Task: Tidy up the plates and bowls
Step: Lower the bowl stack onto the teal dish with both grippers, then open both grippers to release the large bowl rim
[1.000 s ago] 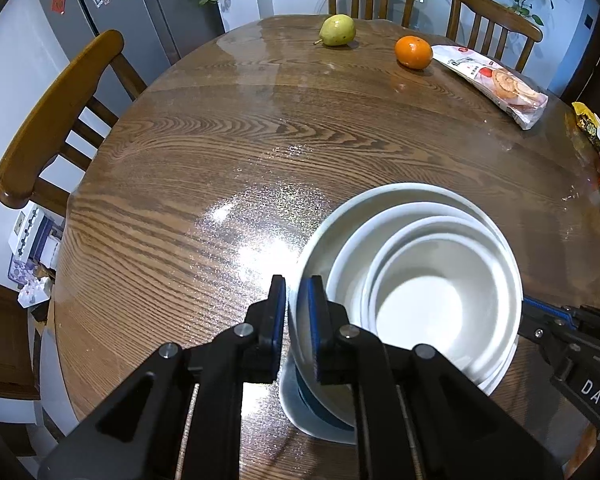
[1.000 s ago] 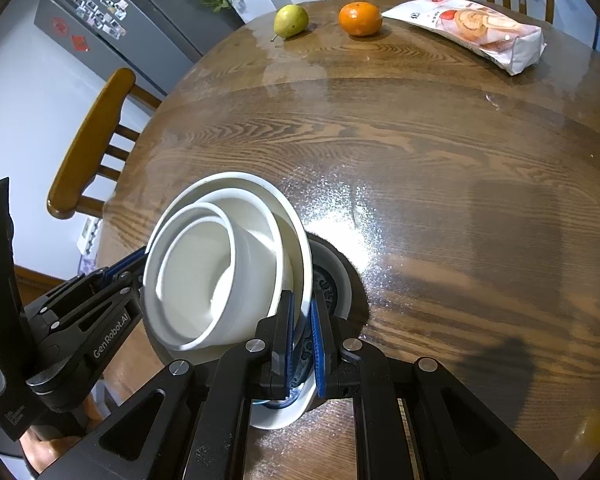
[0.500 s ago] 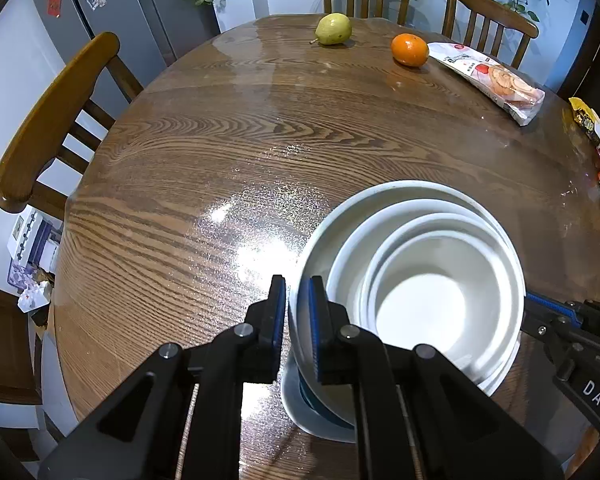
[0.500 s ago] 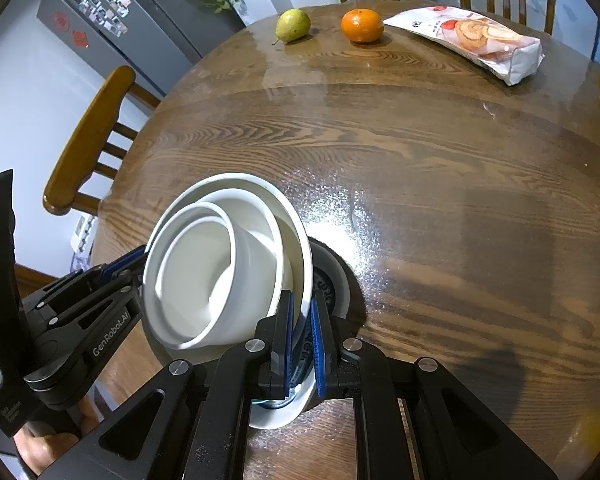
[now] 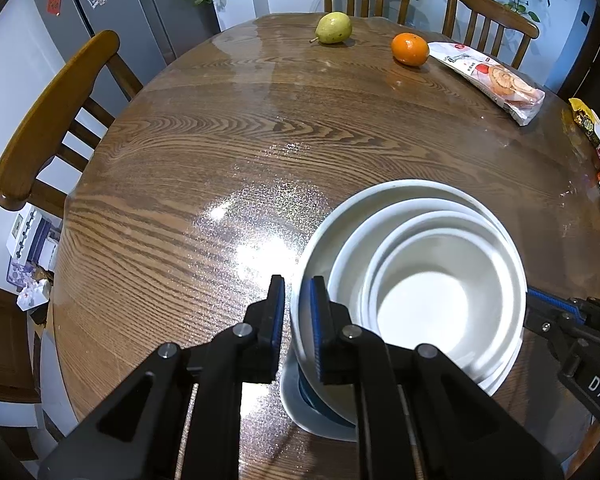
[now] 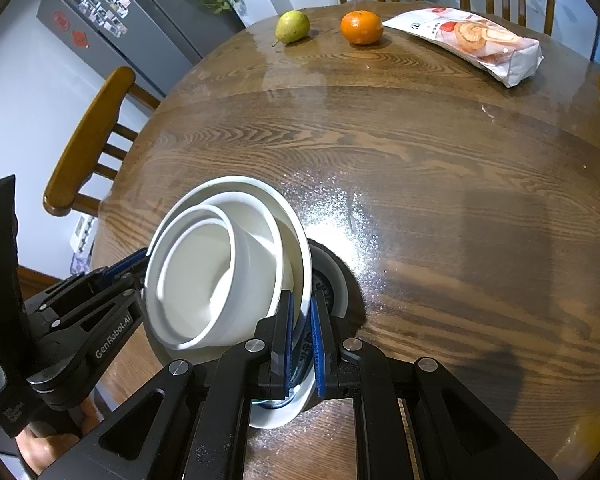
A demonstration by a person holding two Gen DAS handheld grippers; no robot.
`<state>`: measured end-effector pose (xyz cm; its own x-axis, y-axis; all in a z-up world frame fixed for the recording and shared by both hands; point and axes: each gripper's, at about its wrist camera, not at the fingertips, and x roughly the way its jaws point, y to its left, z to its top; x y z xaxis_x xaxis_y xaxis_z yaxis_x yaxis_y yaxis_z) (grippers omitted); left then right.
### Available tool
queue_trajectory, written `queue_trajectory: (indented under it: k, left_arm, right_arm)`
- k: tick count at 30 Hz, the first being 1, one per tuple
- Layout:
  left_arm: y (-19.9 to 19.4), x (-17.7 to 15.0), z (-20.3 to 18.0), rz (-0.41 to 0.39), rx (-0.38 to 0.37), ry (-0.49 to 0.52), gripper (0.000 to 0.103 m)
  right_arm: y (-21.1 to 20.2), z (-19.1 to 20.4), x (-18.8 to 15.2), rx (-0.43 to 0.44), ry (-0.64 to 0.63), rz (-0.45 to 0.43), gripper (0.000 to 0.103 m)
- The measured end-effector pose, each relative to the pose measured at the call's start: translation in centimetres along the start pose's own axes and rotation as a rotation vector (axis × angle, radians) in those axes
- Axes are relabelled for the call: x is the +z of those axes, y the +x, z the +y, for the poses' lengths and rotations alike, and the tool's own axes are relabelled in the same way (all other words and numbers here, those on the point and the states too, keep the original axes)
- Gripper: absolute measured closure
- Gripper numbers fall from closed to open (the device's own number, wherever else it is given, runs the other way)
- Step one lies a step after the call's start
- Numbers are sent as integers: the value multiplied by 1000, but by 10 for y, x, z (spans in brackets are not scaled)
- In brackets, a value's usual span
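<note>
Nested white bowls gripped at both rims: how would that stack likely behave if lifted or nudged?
The stack of white bowls looks glazed and hard, so probably heavy, slippery and chippable. The inner bowls sit off-centre, so they may shift if tilted. With the left gripper opening, support may rest on the right gripper.

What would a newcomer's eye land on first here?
The nested stack of white bowls at the near edge of the round wooden table, sitting over a plate. Both grippers straddle the outer bowl's rim from opposite sides; the left gripper is opening, the right gripper stays clamped. Far across lie a pear, an orange and a snack bag.
</note>
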<state>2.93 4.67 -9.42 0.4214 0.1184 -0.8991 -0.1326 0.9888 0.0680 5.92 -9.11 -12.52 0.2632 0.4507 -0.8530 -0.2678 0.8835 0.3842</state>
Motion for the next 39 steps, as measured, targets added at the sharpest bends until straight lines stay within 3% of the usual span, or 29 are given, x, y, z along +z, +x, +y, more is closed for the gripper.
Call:
queue_trajectory:
  k: [3, 16, 30, 34, 36, 39]
  left_arm:
    - [0, 0, 1, 0, 15, -5, 85]
    - [-1, 1, 2, -6, 15, -12, 84]
    - [-5, 0, 5, -19, 22, -26, 74]
    - [-12, 2, 7, -49, 34, -29, 63]
    - [-14, 3, 7, -57, 20, -29, 53]
    - [-16, 3, 5, -70, 28, -18, 52]
  right_arm:
    - [-3, -1, 1, 2, -2, -7, 91]
    - [-7, 0, 0, -3, 1, -18, 91]
    - [-11, -2, -3, -5, 17, -33, 91]
    - [-13, -4, -3, -3, 17, -38, 91]
    - [-13, -4, -3, 2, 19, -37, 91]
    - [-14, -3, -3, 16, 16, -38, 91]
